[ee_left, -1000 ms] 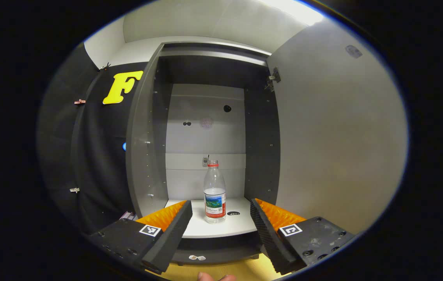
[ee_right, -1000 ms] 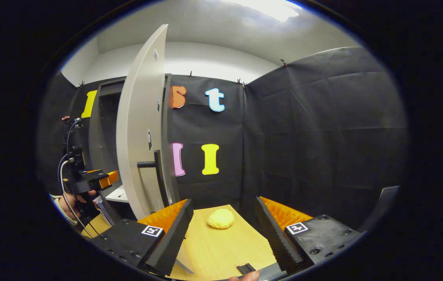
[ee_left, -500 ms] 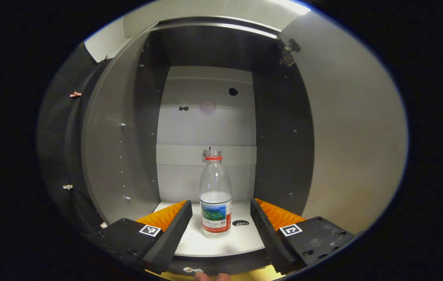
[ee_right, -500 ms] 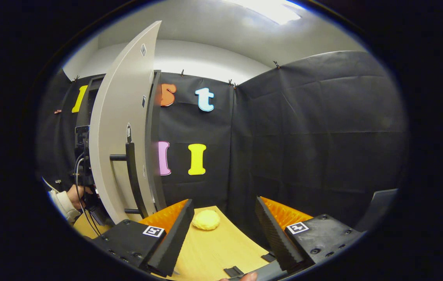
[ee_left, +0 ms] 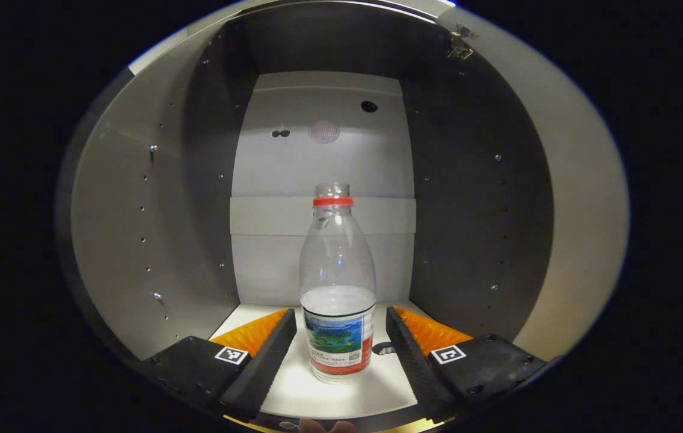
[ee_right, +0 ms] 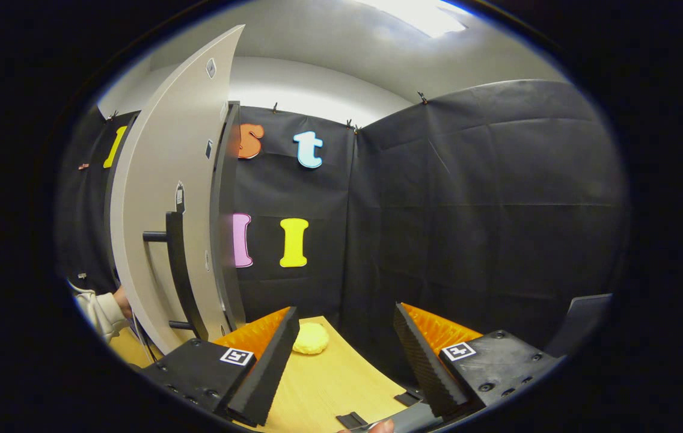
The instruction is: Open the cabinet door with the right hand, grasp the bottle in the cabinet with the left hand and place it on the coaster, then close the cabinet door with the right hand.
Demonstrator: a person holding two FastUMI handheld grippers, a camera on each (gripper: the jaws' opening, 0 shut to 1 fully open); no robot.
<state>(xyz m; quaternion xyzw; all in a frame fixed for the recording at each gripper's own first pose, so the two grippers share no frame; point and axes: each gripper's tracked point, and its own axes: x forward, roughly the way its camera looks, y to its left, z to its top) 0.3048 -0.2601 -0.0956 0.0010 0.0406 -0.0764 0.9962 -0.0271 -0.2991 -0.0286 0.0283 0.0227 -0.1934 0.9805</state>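
Clear, red-collared, labelled bottle [ee_left: 337,288], upright

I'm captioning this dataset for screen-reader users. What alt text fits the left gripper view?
A clear plastic bottle with a red neck ring stands upright on the white cabinet shelf, between the open fingers of the left gripper, which do not touch it. The cabinet door stands open at the right.
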